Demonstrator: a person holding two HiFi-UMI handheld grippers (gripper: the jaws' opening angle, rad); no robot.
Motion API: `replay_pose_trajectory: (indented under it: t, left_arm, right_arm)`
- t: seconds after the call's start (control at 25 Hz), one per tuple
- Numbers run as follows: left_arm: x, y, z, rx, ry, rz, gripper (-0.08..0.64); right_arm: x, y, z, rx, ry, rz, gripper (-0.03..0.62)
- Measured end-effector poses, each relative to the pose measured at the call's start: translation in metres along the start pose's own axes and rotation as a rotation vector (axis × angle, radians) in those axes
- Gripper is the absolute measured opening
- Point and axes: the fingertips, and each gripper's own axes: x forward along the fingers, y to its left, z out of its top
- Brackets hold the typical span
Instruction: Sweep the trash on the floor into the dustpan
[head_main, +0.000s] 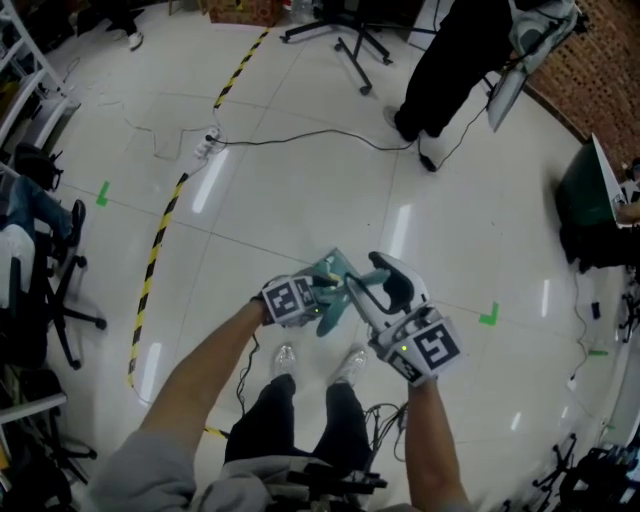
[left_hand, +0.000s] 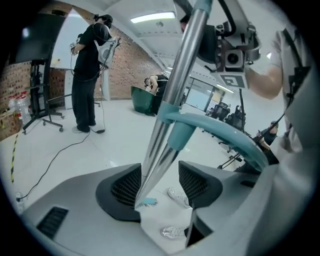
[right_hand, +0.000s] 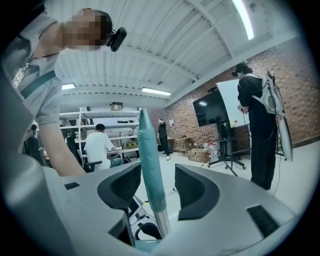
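Beneath both tools spreads the glossy white floor (head_main: 300, 190). A yellow-and-black tape line (head_main: 160, 240) runs well off to the left of the left tool (left_hand: 160, 182), and a thin black cable (head_main: 300, 135) crosses far ahead of both. Beyond that cable a person in black (head_main: 450, 60) stands well apart from the tools, and office chairs (head_main: 50, 290) crowd the far left side.

Between the two tools, seen from the head view, rises the teal plastic of the broom-and-dustpan set (head_main: 332, 290), just ahead of the wearer's pale shoes (head_main: 285, 358).

The left tool's jaws stand wide. A silver pole (left_hand: 175, 90) slants down between them, close against the left pad with a clear gap to the right pad. A second pole in a teal sleeve (left_hand: 182, 137) lies just beside it (which pole belongs to broom and which to dustpan I cannot tell). A curved teal bar (left_hand: 235, 140) arcs away from the poles to the right, above the right jaw.

The right tool (right_hand: 157, 187) also has its jaws wide apart. A teal grip (right_hand: 149, 165) stands nearly upright between them with space on both sides, so neither pad presses it. Bare metal shaft (right_hand: 162, 222) continues below the grip.

On the floor below the left tool's jaws lies a small teal scrap (left_hand: 147, 202), near the shoes; litter or tape, I cannot tell.
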Motion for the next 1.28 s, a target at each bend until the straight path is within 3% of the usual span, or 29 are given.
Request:
replay_pose_trajectory:
  t: [0.12, 0.32, 0.4, 0.48, 0.56, 0.72, 0.84, 0.92, 1.04, 1.28]
  left_arm:
    - [-0.028, 0.014, -0.017, -0.069, 0.011, 0.075, 0.219]
    - [-0.108, 0.009, 0.01, -0.147, -0.121, 0.235, 0.214]
    - [-0.138, -0.002, 0.028, -0.128, -0.17, 0.295, 0.147]
    - [-0.164, -0.014, 0.047, -0.113, -0.223, 0.356, 0.034]
    - [-0.187, -0.029, 0.072, -0.121, -0.305, 0.394, 0.001]
    - [-0.218, -0.064, 0.127, -0.128, -0.46, 0.431, 0.0]
    - [-0.227, -0.097, 0.15, -0.125, -0.513, 0.481, 0.0]
    - [-0.229, -0.117, 0.16, -0.126, -0.521, 0.517, 0.0]
    - [-0.233, -0.141, 0.177, -0.113, -0.528, 0.562, 0.0]
    - [-0.227, -0.19, 0.204, -0.062, -0.53, 0.604, 0.0]
  right_arm:
    - [-0.008, -0.004, -0.01, 0.013, 0.071, -0.025, 0.244]
    - [-0.033, 0.007, 0.009, 0.04, 0.081, -0.082, 0.249]
    - [-0.043, 0.011, 0.017, 0.051, 0.077, -0.112, 0.249]
    - [-0.054, 0.013, 0.028, 0.054, 0.054, -0.144, 0.249]
    - [-0.067, 0.013, 0.044, 0.052, 0.02, -0.16, 0.249]
    - [-0.089, 0.018, 0.069, 0.008, -0.023, -0.159, 0.163]
    - [-0.107, 0.03, 0.079, -0.016, -0.05, -0.159, 0.05]
    - [-0.117, 0.04, 0.083, -0.038, -0.059, -0.161, 0.009]
    - [-0.127, 0.057, 0.093, -0.077, -0.072, -0.141, 0.0]
    - [-0.162, 0.093, 0.106, -0.045, -0.117, -0.013, 0.0]
